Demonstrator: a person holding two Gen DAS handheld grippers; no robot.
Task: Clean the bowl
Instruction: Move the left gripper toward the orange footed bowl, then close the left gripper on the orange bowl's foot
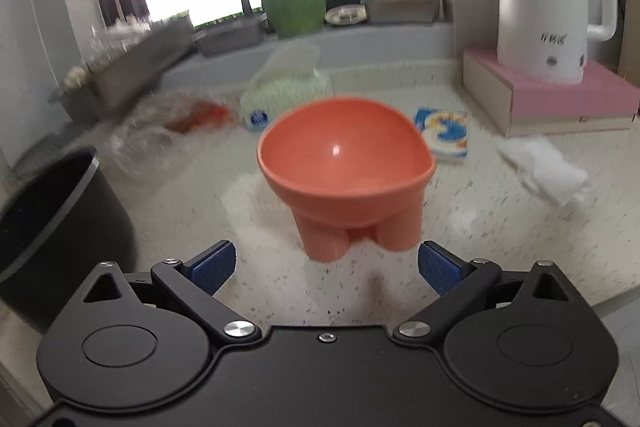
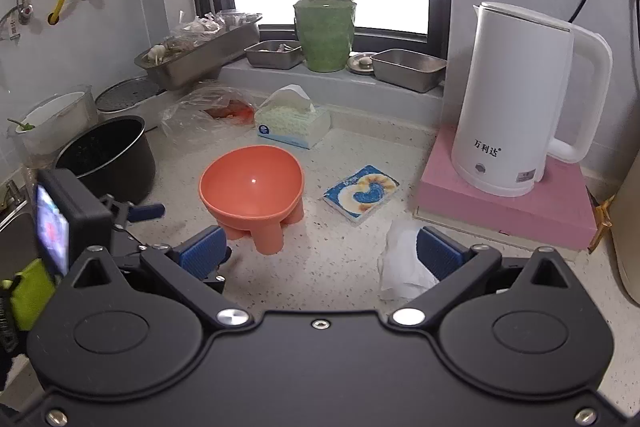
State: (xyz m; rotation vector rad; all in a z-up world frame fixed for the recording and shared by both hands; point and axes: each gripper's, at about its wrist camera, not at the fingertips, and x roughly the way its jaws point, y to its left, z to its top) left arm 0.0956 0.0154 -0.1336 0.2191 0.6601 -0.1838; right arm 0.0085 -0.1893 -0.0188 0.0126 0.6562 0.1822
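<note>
The bowl [image 2: 252,187] stands upright on the counter [image 2: 340,259], left of the kettle [image 2: 516,99]. The left gripper [image 1: 326,265] gapes wide at its feet, likely lining up a steadying grip. The right gripper [image 2: 320,253] hangs spread and empty over a crumpled tissue [image 2: 400,267], perhaps the wipe.

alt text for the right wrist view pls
An orange footed bowl stands empty on a speckled counter, ahead of the open right gripper. A crumpled tissue lies by its right finger; the left gripper approaches the bowl.

White kettle [image 2: 516,99] on pink box [image 2: 504,203]
</note>
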